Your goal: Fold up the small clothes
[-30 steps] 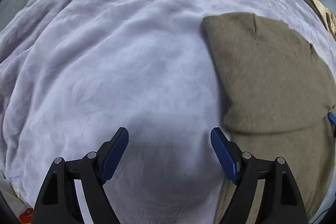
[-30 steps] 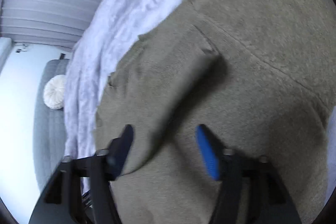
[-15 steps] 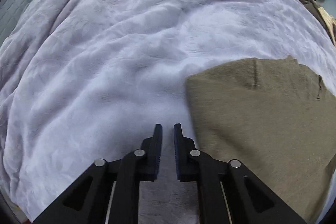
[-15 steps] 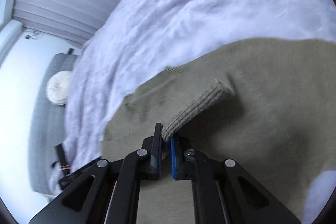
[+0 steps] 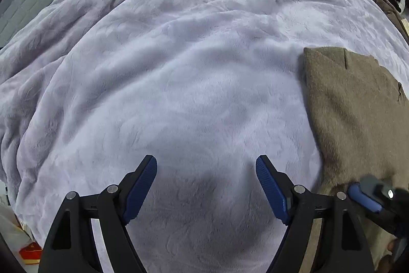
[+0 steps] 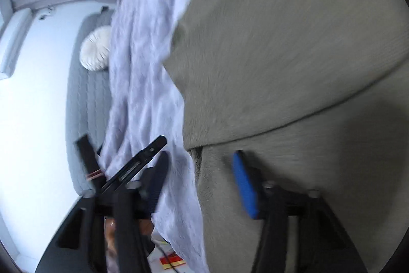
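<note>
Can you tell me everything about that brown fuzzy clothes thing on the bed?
The brown garment is olive-brown, soft and knit-looking. It lies flat on the lilac blanket, with one layer folded over another, making a straight fold edge. The right gripper, jaws opening, hovers at its edge; whether it touches is unclear.

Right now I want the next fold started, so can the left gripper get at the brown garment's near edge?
Probably yes. The left gripper hangs open over bare blanket, holding nothing, and the brown garment lies just beside it. Only the right gripper, jaws opening, sits at that edge.
</note>
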